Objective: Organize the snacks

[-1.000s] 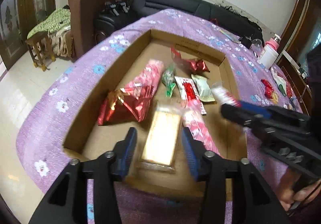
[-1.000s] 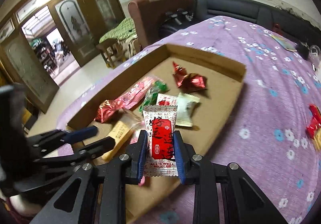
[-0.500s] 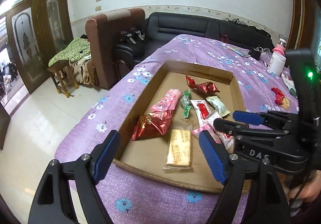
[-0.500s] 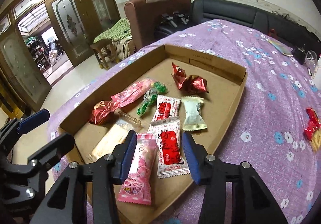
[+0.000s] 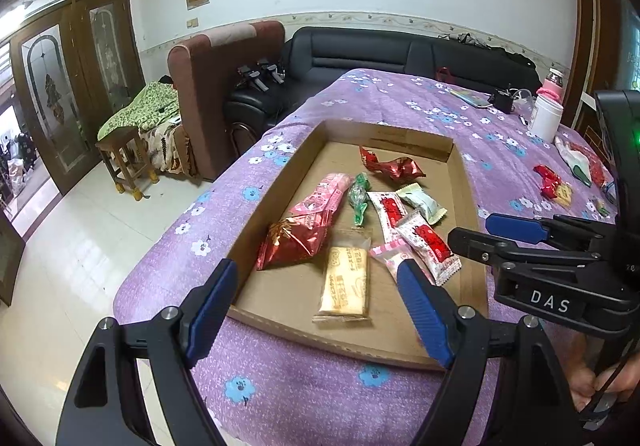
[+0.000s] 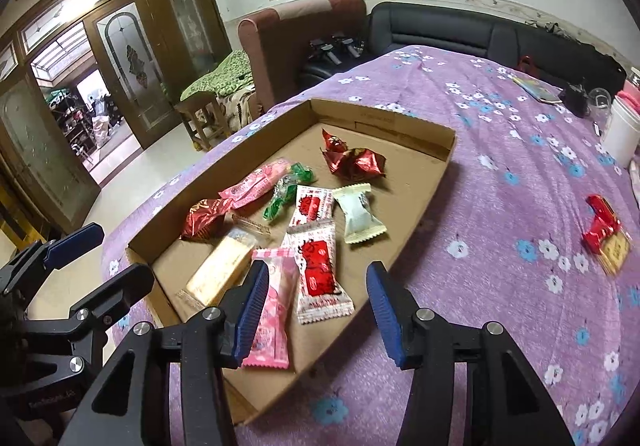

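A shallow cardboard tray (image 5: 466, 182) (image 6: 436, 182) lies on the purple flowered tablecloth and holds several wrapped snacks. Among them are a yellow biscuit pack (image 5: 346, 282) (image 6: 220, 266), a white-and-red packet (image 5: 430, 242) (image 6: 320, 270), a pink packet (image 6: 274, 310) and a red foil pouch (image 5: 294, 242). My left gripper (image 5: 316, 300) is open and empty above the tray's near edge. My right gripper (image 6: 316, 304) is open and empty, just above the white-and-red packet. It also shows at the right of the left wrist view (image 5: 480, 230).
Loose snacks lie on the cloth right of the tray: a red one (image 5: 550, 180) (image 6: 602, 226) and others (image 5: 580, 162). A white jar (image 5: 545, 116) (image 6: 620, 134) stands at the far right. A sofa, an armchair and a stool stand beyond the table's left edge.
My left gripper let go of the yellow biscuit pack and drew back, open. My right gripper let go of the white-and-red packet in the tray and drew back, open.
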